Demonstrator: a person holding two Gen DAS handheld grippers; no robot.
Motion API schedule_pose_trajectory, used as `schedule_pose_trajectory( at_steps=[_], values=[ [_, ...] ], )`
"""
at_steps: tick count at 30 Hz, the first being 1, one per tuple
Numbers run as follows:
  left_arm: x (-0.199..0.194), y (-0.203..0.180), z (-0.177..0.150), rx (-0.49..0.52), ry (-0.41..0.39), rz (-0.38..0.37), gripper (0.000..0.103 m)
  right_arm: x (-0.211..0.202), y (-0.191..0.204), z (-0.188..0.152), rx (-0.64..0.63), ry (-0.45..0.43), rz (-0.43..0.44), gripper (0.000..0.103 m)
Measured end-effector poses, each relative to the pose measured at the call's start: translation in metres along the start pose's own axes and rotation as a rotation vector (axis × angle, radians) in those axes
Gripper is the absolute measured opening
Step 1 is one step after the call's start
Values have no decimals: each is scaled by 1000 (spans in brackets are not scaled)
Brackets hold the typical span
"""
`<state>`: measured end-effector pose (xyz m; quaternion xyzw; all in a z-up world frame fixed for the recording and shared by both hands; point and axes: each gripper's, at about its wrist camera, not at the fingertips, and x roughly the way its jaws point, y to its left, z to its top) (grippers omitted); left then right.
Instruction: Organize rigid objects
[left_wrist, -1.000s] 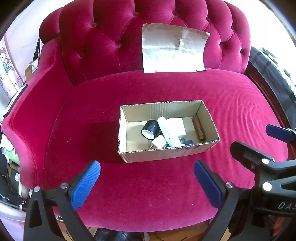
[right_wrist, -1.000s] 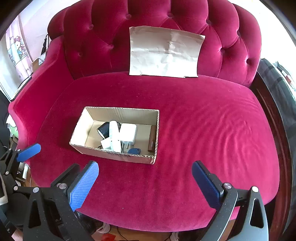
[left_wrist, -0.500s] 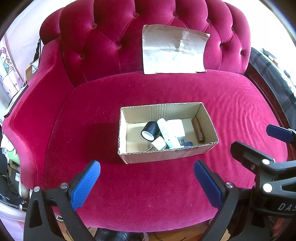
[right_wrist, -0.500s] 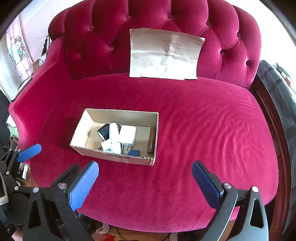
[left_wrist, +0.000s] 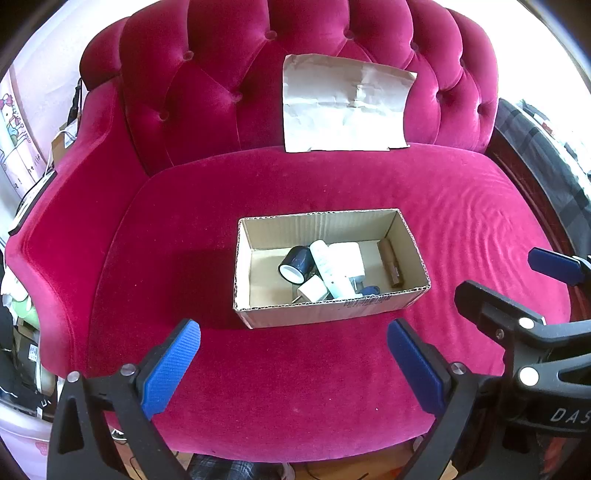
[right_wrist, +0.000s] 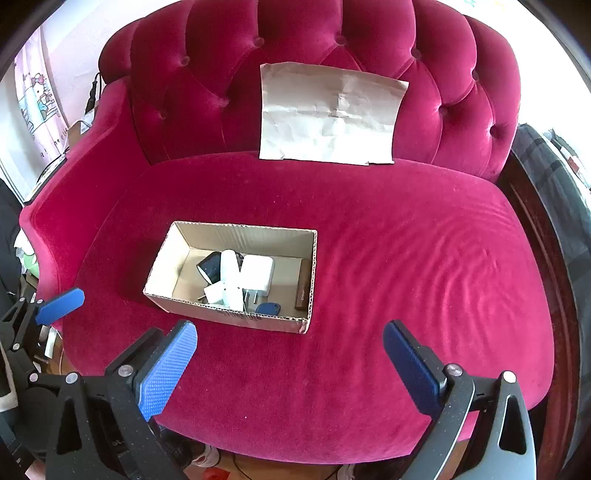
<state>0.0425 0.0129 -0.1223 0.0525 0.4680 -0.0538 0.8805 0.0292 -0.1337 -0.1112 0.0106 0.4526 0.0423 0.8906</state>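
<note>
Both claws, left (left_wrist: 293, 363) and right (right_wrist: 290, 363), hang wide and empty near the box (left_wrist: 325, 312); all items look packed, so sorting seems finished.

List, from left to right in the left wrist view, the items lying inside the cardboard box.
Dark tape roll → white bottle → large white charger → brown tube.

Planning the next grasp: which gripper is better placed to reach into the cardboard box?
Probably left. The open cardboard box sits straight ahead of the open left gripper; from the open right gripper it lies off left.
</note>
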Motion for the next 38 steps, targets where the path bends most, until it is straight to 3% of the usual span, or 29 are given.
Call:
schedule_pose_trajectory(
  at_steps=[38],
  values=[
    [-2, -5, 4, -12, -19, -22, 103, -3, -6, 2, 13, -23, 1, 103]
  ],
)
